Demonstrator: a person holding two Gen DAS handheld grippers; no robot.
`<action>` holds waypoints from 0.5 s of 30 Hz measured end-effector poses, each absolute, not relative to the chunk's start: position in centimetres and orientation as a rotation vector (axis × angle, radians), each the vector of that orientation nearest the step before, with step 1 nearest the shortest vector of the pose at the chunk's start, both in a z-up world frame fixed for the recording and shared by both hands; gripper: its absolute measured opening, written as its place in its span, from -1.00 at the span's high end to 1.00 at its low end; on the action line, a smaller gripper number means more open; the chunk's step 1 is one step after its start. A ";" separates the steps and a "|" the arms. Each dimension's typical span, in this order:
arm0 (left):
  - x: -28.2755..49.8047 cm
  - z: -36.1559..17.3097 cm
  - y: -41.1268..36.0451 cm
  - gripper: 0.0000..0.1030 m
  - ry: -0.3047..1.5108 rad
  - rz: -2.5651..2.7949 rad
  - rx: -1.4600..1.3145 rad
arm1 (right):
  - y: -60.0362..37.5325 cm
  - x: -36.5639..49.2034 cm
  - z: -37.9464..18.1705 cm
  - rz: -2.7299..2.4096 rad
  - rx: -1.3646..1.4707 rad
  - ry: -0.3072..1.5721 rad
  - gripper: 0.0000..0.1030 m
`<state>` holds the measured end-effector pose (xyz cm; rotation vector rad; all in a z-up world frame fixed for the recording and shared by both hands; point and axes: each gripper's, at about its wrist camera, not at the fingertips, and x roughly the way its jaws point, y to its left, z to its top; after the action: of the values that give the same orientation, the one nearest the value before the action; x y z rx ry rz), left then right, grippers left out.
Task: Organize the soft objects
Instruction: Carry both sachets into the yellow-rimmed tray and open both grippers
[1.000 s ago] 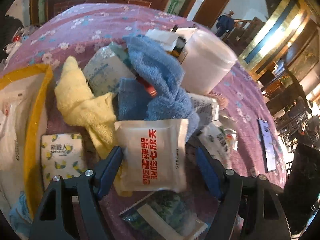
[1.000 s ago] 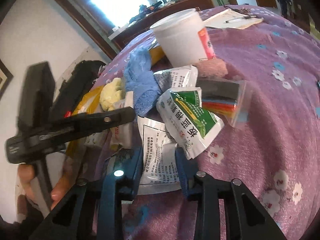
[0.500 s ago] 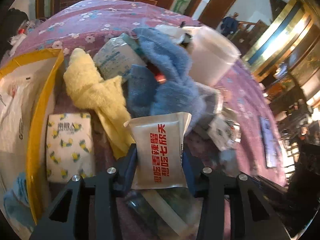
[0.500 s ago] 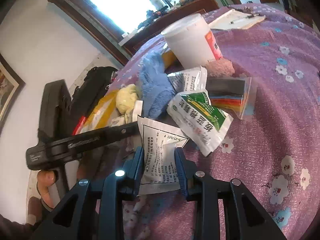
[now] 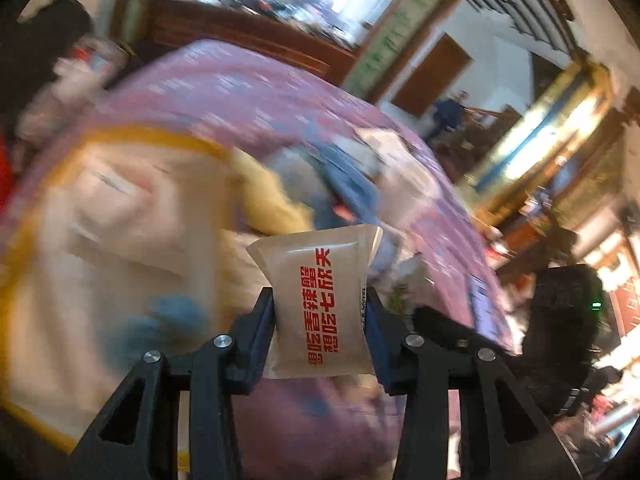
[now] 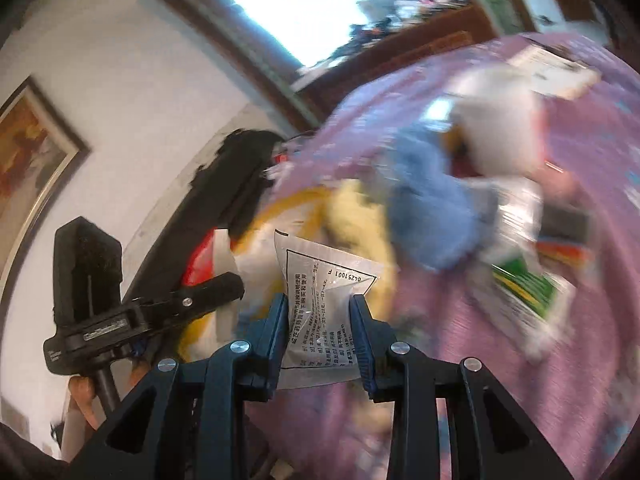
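Observation:
My left gripper (image 5: 320, 312) is shut on a beige packet with red Chinese print (image 5: 320, 300) and holds it in the air above the table. My right gripper (image 6: 320, 320) is shut on a white packet with black print (image 6: 324, 312), also lifted. Both views are blurred by motion. A yellow-rimmed tray (image 5: 120, 136) with white bags in it lies to the left; it also shows in the right wrist view (image 6: 288, 204). A yellow towel (image 5: 272, 204) and a blue towel (image 6: 432, 208) lie in the pile on the purple flowered cloth (image 6: 500, 360).
A white tub (image 6: 500, 132) stands behind the blue towel. A green and white packet (image 6: 528, 296) and a box of coloured items (image 6: 564, 236) lie at the right. The left hand-held gripper body (image 6: 100, 320) shows at the left. A wooden cabinet (image 5: 240, 36) stands beyond the table.
Both grippers have lifted their packets off the pile and swung left toward the yellow-rimmed tray. The left gripper closed on its packet between the earliest frame and half a second ago.

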<state>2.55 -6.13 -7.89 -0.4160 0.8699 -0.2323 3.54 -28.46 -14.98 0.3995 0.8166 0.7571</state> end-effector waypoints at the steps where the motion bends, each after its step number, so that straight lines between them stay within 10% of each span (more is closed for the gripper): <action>1: 2.6 -7.6 -5.1 0.18 0.857 -0.201 -0.412 | -26.9 3.9 -14.6 0.774 0.386 0.815 0.34; 15: 11.3 -11.6 6.5 0.17 0.930 0.006 -0.396 | -11.0 14.0 -16.2 0.805 0.309 0.962 0.30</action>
<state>11.30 6.52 -11.59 -0.3959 0.9296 0.0063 14.01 -10.96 -16.16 0.3088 0.9617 0.8051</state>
